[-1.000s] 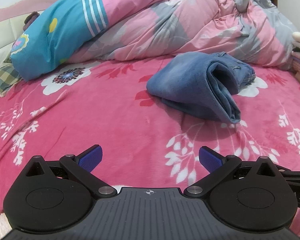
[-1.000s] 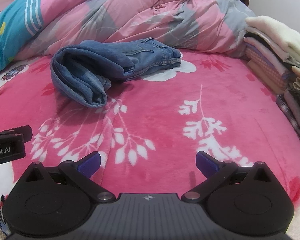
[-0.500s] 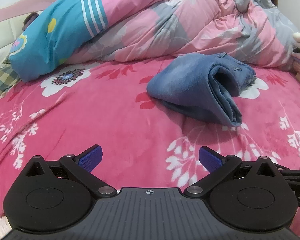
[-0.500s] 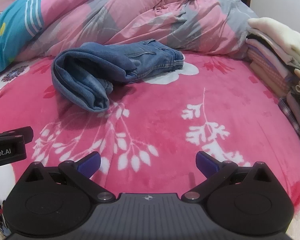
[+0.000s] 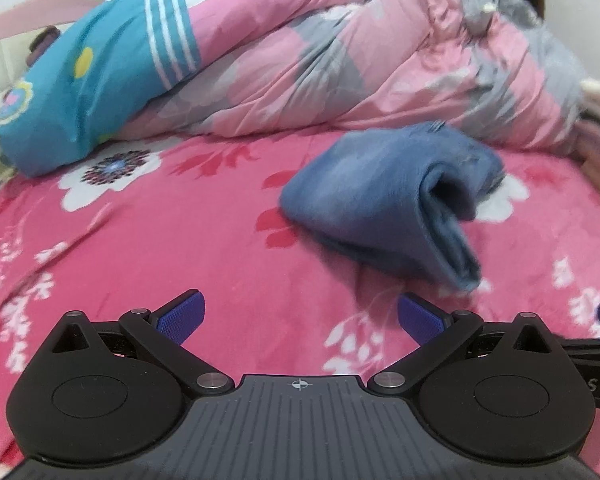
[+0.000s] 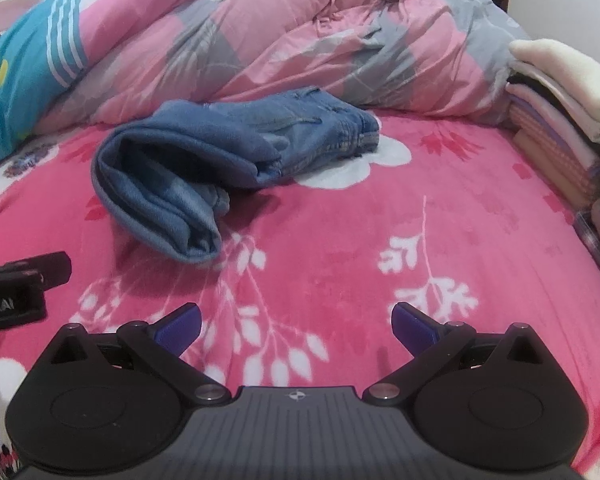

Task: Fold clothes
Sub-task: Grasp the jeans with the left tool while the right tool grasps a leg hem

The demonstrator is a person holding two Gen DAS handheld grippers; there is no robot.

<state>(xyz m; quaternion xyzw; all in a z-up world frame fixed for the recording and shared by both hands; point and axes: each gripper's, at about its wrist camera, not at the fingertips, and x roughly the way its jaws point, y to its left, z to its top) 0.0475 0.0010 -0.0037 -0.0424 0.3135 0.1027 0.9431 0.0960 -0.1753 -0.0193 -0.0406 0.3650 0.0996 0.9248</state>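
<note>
While both grippers hover with fingers spread and empty, the folded jeans [image 6: 236, 160] lie far on the bed [image 6: 380, 240], long axis running left-near to right-far, seemingly nearer the left gripper [image 5: 300, 316] than the right gripper [image 6: 296, 320].

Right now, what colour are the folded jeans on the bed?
Faded blue denim jeans, lighter at the worn patches; sharpest in the right wrist view.

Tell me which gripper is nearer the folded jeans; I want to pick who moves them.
Neither clearly. The left gripper sits short of the folded jeans, which lie ahead to its right; the right gripper has them ahead-left. Both open.
</note>
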